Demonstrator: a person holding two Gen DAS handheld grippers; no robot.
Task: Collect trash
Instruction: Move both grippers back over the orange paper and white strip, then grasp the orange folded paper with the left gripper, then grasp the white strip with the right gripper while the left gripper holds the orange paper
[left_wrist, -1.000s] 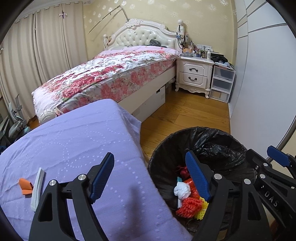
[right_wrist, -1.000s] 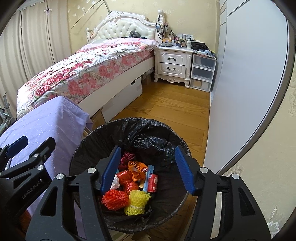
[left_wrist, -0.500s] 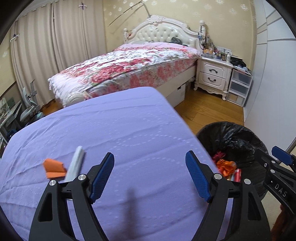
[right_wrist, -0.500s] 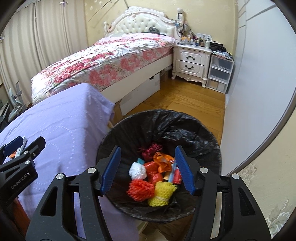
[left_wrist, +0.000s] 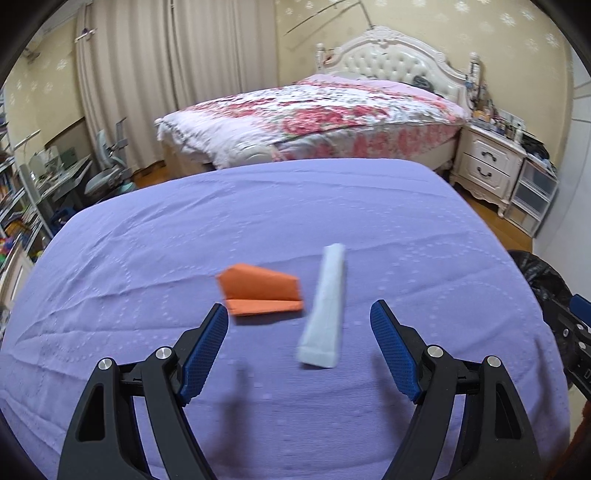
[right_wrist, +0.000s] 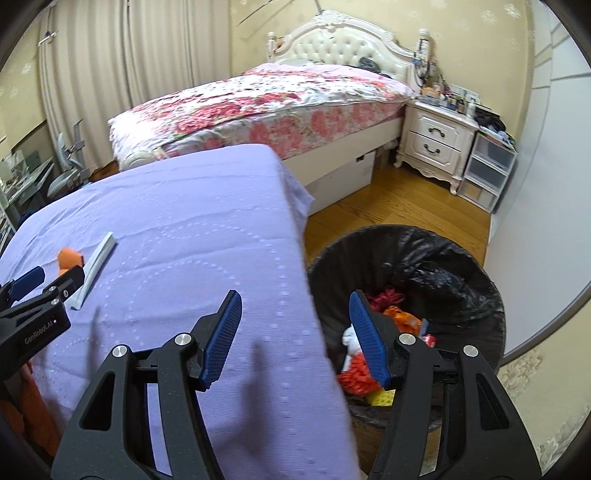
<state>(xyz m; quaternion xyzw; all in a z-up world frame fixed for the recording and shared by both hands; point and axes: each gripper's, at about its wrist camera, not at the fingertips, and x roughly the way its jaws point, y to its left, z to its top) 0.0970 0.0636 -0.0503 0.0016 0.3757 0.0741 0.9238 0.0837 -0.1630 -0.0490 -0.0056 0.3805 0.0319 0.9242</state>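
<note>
Lavender-covered table (left_wrist: 155, 236), two scraps on it: folded orange paper (left_wrist: 260, 290) and a pale white strip (left_wrist: 325, 306), lying just beside each other. Left gripper (left_wrist: 299, 347) above them, jaws apart, nothing between. Right gripper (right_wrist: 295, 336) straddles the table edge, jaws apart and empty. Black-lined bin (right_wrist: 454, 266) on the floor beside the table, holding red, orange, yellow and white rubbish (right_wrist: 358, 373).
</note>
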